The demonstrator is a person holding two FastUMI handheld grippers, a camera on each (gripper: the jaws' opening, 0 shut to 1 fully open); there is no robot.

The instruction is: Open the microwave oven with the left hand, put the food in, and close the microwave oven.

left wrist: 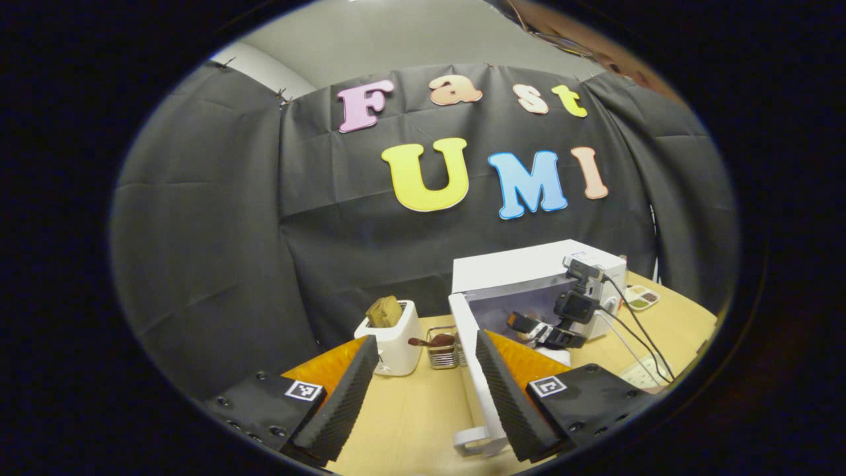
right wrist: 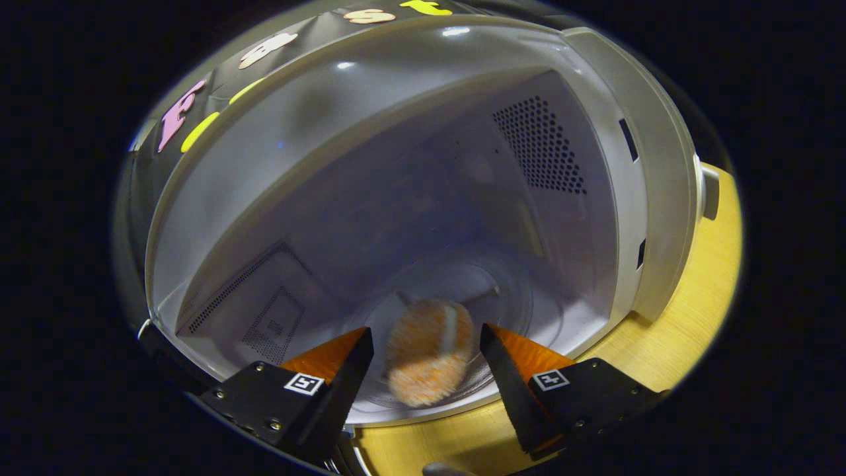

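A: Where is the food?

B: The round, orange-and-white breaded bun (right wrist: 429,350) sits between the fingers of the right gripper (right wrist: 426,360), on the clear glass turntable (right wrist: 509,311) inside the white box-shaped microwave oven (right wrist: 654,198). The jaws stand wide, with a gap on each side of the bun, so they do not press it; I judge it has been released there.

A: And the other one?

B: The left gripper (left wrist: 426,370) hangs back, spread wide and holding nothing. The oven's white door (left wrist: 470,370) stands swung open just ahead, near its right finger, touching or not I cannot tell. Farther ahead, the right gripper reaches into the cavity.

A: Why keep the left there?

B: Probably to be ready to push the door shut once the right withdraws. Ahead to its left stand a white toaster with brown bread (left wrist: 391,334) and a small wire basket (left wrist: 441,350) on the pale wooden table (left wrist: 416,416).
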